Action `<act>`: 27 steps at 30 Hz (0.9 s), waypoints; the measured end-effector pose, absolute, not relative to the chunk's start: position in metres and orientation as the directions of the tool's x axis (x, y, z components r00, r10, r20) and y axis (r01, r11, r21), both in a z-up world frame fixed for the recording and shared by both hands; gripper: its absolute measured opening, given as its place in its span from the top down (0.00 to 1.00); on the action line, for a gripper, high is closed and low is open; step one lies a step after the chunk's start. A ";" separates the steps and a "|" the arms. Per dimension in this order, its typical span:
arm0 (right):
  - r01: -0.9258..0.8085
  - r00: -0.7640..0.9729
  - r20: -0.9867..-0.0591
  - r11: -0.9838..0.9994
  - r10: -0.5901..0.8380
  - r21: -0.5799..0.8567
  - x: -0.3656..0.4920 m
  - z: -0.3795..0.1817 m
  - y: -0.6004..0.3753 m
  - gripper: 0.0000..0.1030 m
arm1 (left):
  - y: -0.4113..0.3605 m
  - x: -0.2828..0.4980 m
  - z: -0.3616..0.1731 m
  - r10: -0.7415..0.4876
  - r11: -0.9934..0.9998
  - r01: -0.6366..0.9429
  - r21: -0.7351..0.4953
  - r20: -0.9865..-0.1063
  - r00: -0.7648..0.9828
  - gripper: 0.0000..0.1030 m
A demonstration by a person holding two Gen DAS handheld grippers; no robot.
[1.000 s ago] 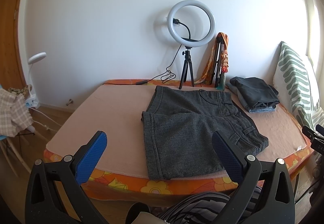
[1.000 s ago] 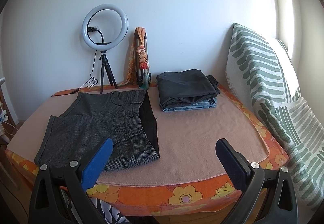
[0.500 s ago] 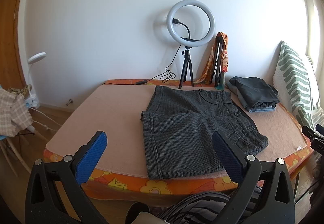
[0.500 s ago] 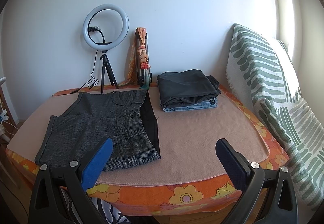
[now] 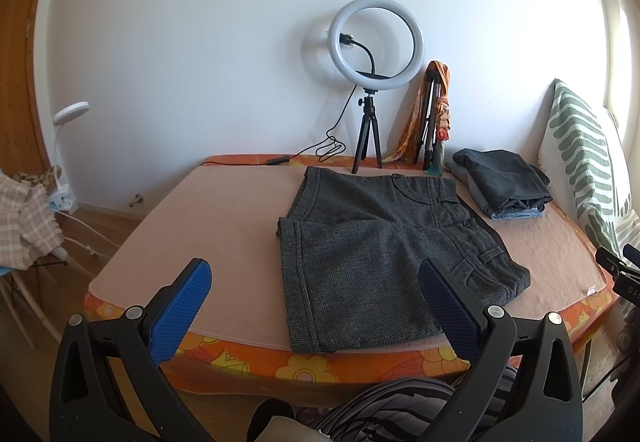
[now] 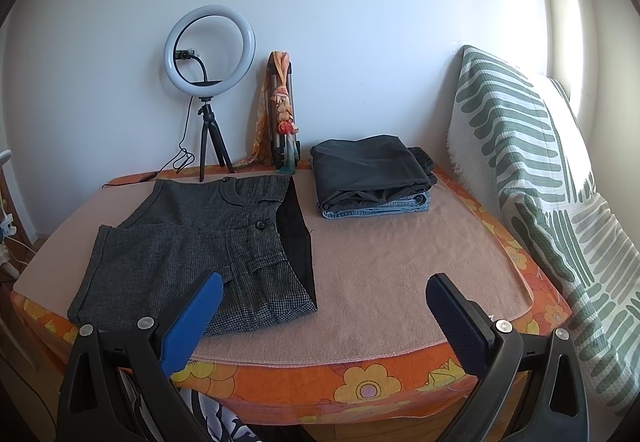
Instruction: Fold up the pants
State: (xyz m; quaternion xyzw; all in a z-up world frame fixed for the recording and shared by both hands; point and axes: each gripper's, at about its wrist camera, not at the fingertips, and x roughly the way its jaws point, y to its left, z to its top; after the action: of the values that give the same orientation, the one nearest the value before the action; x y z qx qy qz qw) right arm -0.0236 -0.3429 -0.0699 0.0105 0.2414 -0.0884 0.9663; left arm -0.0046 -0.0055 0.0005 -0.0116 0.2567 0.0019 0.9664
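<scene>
Dark grey checked shorts lie flat on the pink blanket of the bed, waistband to the right, legs to the left; they also show in the right wrist view. My left gripper is open and empty, held in front of the bed's near edge, short of the shorts' leg hem. My right gripper is open and empty, in front of the near edge, just right of the waistband. Part of the right gripper shows at the right edge of the left wrist view.
A stack of folded dark pants and jeans sits at the back right. A ring light on a tripod and a folded tripod with an orange scarf stand against the wall. A green-striped pillow leans on the right. A chair with clothes is at left.
Both grippers have drifted very slightly toward the bed; the shorts have not moved and both grippers stay open.
</scene>
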 end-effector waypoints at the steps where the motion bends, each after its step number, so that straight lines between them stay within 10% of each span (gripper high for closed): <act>1: 0.176 0.868 -0.469 0.984 -0.166 -0.023 -0.023 -0.070 -0.343 0.00 | -0.006 -0.004 0.000 -0.001 1.000 -0.010 -0.020 -0.497 0.868 0.00; 20: 0.075 0.877 -0.469 0.994 -0.105 -0.082 -0.004 -0.075 -0.344 0.00 | 0.008 0.022 -0.024 -0.055 0.992 0.106 0.066 -0.528 0.847 0.00; 27: -0.080 0.864 -0.503 0.979 -0.027 -0.190 0.022 -0.085 -0.336 0.06 | 0.010 0.042 -0.055 -0.159 0.947 0.296 0.122 -0.622 0.767 0.21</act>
State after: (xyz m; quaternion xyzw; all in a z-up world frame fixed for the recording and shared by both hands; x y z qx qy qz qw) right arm 0.0216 -0.3356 -0.0847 -0.1026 0.2603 0.0140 0.9600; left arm 0.0416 0.0095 -0.0548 0.1070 0.3189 -0.1219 0.9338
